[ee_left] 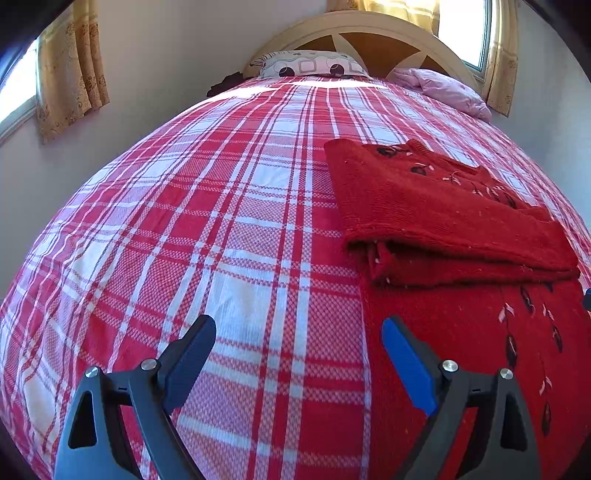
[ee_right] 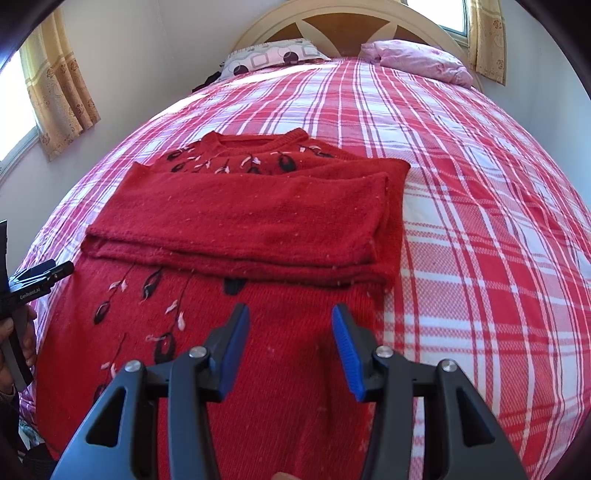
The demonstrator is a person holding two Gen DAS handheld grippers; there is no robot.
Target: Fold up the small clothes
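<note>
- The right gripper (ee_right: 290,328) hung directly over the near, lower body of the red sweater (ee_right: 258,332), its blue-padded jaws spread apart and holding nothing.
- The left gripper (ee_left: 299,343) stood just off the sweater's (ee_left: 461,332) left edge, jaws spread wide and empty; its right finger sat over the red knit, its left finger over the plaid bedspread (ee_left: 203,203).
- Of the two, the right one looked the better placed for the hem; the left one looked placed for the left edge.
- The sweater lay flat on the bedspread (ee_right: 480,184), its long axis running straight away from both grippers toward the headboard (ee_right: 332,22), the neckline at the far end.
- Beyond the grippers, the folded sleeves (ee_right: 240,221) lay as a band across the chest, at right angles to that axis.
- My judgement: the coming fold would turn on carrying the near hem forward along that axis, up over the sleeve band toward the neckline.
- At the far end, a patterned pillow (ee_right: 273,57) and a pink pillow (ee_right: 417,59) lay against the headboard, well clear of the garment.
</note>
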